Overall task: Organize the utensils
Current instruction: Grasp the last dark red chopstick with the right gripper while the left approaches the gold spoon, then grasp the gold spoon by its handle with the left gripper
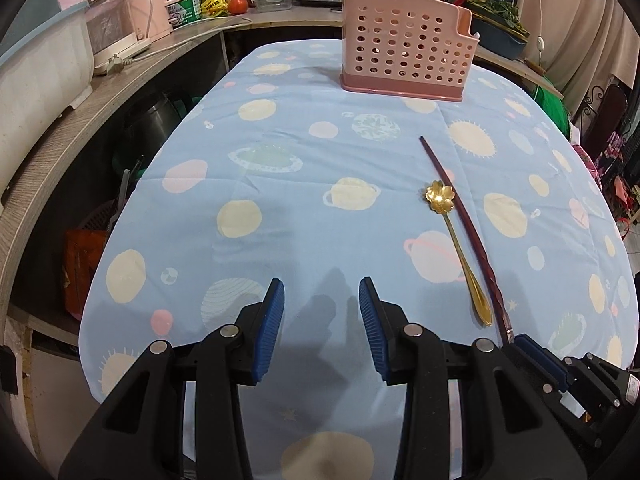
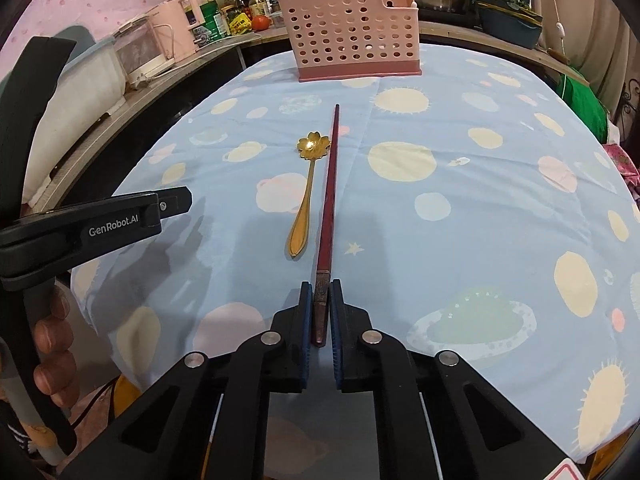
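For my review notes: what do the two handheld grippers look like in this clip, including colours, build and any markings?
Both are matte black plastic clamp-style tools with silver round pivot rivets and ribbed blue pads on the fingers. The left gripper shows cut-out slots in its arms; seen from the right wrist view, its side carries white "GenRobot.AI" lettering. The right gripper has the same build. No cables or sleeves can be made out.
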Available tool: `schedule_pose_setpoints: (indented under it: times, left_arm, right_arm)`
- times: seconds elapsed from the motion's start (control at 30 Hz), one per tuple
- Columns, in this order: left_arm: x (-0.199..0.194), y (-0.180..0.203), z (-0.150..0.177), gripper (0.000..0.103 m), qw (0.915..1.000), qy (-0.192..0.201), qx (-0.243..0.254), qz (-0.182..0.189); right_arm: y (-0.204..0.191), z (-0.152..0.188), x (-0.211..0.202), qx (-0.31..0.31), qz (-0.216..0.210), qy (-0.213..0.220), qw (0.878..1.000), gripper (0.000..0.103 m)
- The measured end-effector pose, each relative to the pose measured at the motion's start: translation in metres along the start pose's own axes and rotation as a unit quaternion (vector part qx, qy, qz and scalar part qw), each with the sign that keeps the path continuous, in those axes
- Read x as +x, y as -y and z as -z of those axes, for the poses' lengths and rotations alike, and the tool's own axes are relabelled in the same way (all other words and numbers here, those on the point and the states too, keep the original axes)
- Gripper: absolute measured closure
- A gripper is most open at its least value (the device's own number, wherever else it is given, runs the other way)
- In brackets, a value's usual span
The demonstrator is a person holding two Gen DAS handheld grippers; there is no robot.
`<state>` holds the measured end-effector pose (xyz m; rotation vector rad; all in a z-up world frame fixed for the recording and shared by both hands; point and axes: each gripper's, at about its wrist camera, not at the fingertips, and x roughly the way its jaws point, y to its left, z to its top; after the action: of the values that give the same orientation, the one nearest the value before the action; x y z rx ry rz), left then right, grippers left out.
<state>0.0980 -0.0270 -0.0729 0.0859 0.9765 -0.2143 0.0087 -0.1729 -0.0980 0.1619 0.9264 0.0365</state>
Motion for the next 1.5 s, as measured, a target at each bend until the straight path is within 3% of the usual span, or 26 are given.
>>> schedule_pose_setpoints:
  times: [0.1, 0.2, 0.37, 0.73, 0.87, 0.93, 1.0, 1.07, 1.5]
  left_arm:
    - [0.001, 0.004, 0.002, 0.064, 1.0000, -0.003, 0.004, 0.006]
    - [0.000, 0.012, 0.004, 0.051, 0.9998, -0.002, 0.011, 0.014]
    - [0.000, 0.034, 0.005, 0.041, 0.9987, -0.005, 0.026, 0.044]
    - [0.016, 0.077, 0.008, 0.041, 0.9951, -0.030, 0.053, 0.078]
    - [0.018, 0.079, 0.008, 0.051, 0.9954, -0.026, 0.053, 0.075]
    - [0.016, 0.078, 0.008, 0.061, 0.9953, -0.025, 0.053, 0.078]
    - [0.016, 0.078, 0.008, 0.080, 0.9951, -0.024, 0.056, 0.078]
    - [0.015, 0.077, 0.009, 0.092, 0.9945, -0.027, 0.058, 0.083]
    - [-0.016, 0.058, -0.003, 0.093, 0.9953, 0.000, 0.041, 0.088]
  right_arm:
    - [0.005, -0.001, -0.001, 0.008, 0.007, 0.004, 1.000, 0.096]
    - [0.013, -0.003, -0.003, 0.022, 0.013, 0.008, 1.000, 0.096]
    - [0.029, -0.007, -0.010, 0.043, 0.018, 0.017, 0.999, 0.096]
    - [0.052, -0.008, -0.012, 0.071, 0.015, 0.021, 0.997, 0.096]
    - [0.053, -0.006, -0.010, 0.072, 0.011, 0.019, 0.997, 0.096]
    - [0.053, -0.006, -0.008, 0.072, 0.008, 0.017, 0.997, 0.096]
    - [0.053, -0.005, -0.007, 0.073, 0.006, 0.015, 0.997, 0.096]
    - [0.052, -0.005, -0.007, 0.072, 0.005, 0.015, 0.997, 0.096]
    - [0.047, -0.013, -0.025, 0.067, -0.006, 0.035, 0.997, 0.096]
